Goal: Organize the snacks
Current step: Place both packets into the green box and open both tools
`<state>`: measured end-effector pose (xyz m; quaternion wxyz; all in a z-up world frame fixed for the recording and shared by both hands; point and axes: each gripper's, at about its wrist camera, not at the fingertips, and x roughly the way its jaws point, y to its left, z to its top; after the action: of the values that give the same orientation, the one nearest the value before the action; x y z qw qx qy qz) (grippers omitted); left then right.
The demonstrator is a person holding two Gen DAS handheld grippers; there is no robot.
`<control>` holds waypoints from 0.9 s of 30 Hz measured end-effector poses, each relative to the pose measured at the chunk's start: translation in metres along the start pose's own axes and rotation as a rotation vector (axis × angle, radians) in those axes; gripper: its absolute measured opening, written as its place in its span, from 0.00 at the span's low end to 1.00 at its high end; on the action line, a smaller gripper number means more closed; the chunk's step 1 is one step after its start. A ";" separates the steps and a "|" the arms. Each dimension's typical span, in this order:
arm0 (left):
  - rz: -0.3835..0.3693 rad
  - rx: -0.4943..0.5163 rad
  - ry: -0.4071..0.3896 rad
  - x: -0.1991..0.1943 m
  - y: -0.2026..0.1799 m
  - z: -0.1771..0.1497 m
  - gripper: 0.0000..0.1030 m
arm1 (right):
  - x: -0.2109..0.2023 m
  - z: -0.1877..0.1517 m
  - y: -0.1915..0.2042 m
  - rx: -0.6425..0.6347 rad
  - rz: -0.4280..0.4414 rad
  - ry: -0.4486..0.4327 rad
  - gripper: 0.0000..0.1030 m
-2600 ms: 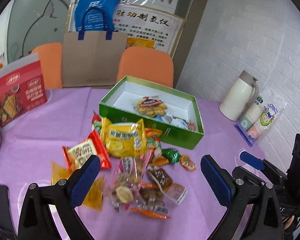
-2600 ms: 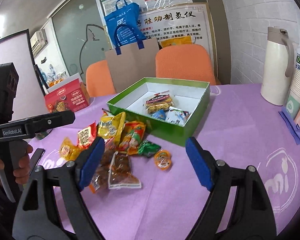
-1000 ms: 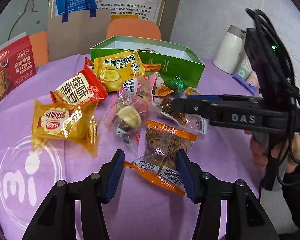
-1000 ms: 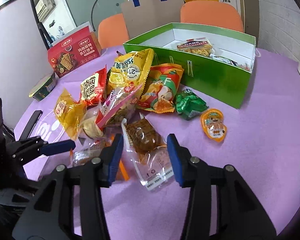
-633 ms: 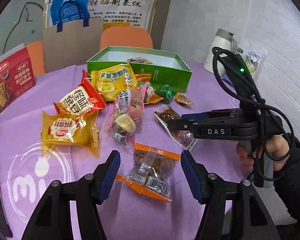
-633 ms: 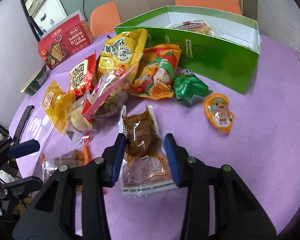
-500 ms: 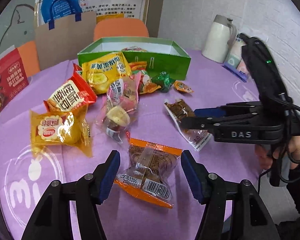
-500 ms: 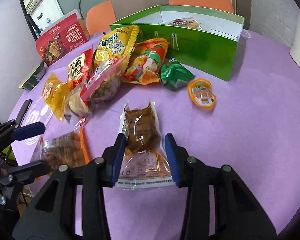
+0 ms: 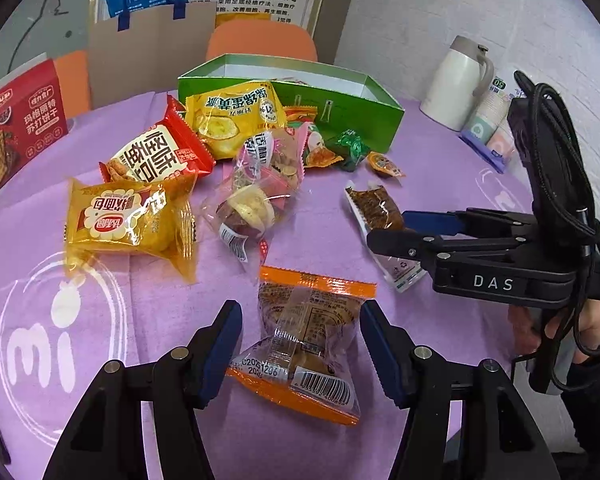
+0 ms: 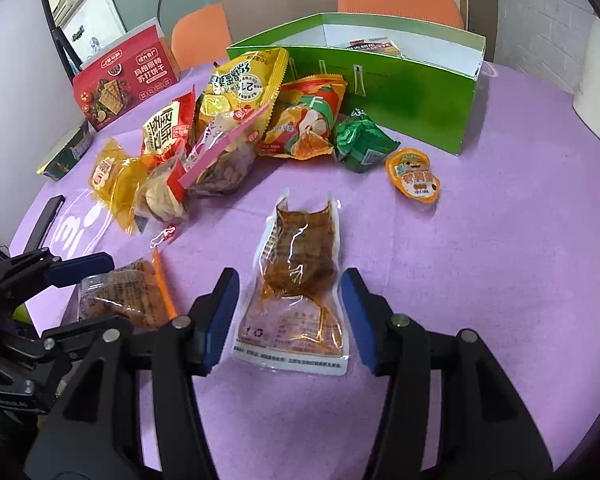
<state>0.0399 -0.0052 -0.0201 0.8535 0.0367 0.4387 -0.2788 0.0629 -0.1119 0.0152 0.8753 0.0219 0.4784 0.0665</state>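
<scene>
Through the left wrist view, the left hand-held gripper [image 9: 300,344] is hovering released, its blue pads straddling but not pinching an orange-edged cake packet [image 9: 306,330] lying on the purple desk [image 9: 28,240]. Farther back, a pile of snacks is sitting just before the green box [image 9: 356,98].

From the right wrist view, the right hand-held gripper [image 10: 288,314] is likewise hanging released, its pads flanking the near end of a clear packet of brown jerky [image 10: 298,276] lying flat on the desk, apart from the pile. A small orange jelly cup [image 10: 414,176] is resting near the box's corner.
</scene>
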 end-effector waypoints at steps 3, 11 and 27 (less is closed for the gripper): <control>-0.008 -0.014 0.000 0.002 0.002 -0.003 0.47 | 0.002 -0.003 0.006 -0.063 -0.061 -0.022 0.42; -0.030 -0.029 -0.054 -0.020 -0.004 0.004 0.44 | -0.018 -0.005 0.003 -0.033 -0.027 -0.059 0.34; -0.065 -0.041 -0.243 -0.033 -0.014 0.152 0.44 | -0.089 0.083 -0.028 0.026 -0.082 -0.326 0.34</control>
<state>0.1285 -0.0491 0.1010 0.8915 -0.0291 0.3387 -0.2994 0.0881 -0.1502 0.1314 0.9430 0.0243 0.3312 0.0203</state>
